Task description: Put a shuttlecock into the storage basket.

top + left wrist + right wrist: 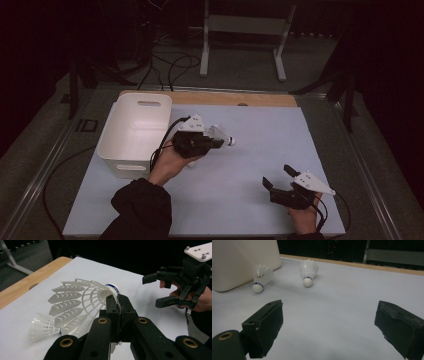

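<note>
A white shuttlecock [223, 136] is pinched in my left gripper [217, 143] just right of the white bin [131, 166]. In the left gripper view the jaws of that gripper [118, 302] press on the shuttlecock [82, 300] where the skirt meets the cork, cork pointing away. A second shuttlecock [42, 326] lies on the pale sheet below it. My right gripper [276, 175] stands open near the front right, nothing between its jaws [329, 307]. In the right gripper view two shuttlecocks [260, 277] [308, 271] rest on the sheet by the bin [244, 260].
The pale sheet [250, 200] covers a wooden table whose bare edge [210, 97] shows at the back. The bin stands on the sheet's left side. Beyond the table are a white stand [245, 30] and floor cables [175, 65].
</note>
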`<action>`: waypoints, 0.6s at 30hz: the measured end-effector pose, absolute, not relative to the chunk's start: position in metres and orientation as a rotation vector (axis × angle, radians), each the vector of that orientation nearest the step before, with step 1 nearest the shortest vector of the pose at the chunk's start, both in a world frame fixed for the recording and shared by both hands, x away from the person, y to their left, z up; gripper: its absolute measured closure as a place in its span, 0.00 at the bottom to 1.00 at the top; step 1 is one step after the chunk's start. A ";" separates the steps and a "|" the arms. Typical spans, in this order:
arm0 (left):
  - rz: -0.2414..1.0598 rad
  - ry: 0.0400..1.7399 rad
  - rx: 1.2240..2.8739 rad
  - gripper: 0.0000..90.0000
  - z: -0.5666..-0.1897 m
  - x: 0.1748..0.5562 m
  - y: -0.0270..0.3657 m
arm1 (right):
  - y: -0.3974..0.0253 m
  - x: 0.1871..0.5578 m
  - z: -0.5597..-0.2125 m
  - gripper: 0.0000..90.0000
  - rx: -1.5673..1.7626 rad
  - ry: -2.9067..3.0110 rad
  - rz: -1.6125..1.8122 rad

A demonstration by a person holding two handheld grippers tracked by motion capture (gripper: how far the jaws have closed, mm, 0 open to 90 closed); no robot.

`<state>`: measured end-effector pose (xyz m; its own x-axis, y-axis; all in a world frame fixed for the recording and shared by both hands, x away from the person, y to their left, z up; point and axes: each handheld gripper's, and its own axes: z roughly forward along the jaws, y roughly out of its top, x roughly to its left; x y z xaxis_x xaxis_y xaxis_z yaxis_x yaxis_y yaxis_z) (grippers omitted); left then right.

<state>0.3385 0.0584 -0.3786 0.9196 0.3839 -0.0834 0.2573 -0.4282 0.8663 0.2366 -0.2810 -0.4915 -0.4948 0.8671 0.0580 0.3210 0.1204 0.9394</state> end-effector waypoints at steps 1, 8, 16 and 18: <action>0.155 0.460 2.038 0.99 -0.378 0.338 0.059 | -0.281 0.237 -0.492 0.09 1.145 1.884 1.373; 0.160 0.462 2.037 0.99 -0.376 0.338 0.062 | -0.281 0.237 -0.492 0.09 1.146 1.884 1.372; 0.167 0.463 2.039 0.99 -0.375 0.338 0.066 | -0.282 0.236 -0.491 0.09 1.147 1.882 1.373; 0.167 0.464 2.039 0.99 -0.374 0.338 0.066 | -0.282 0.237 -0.491 0.09 1.146 1.881 1.375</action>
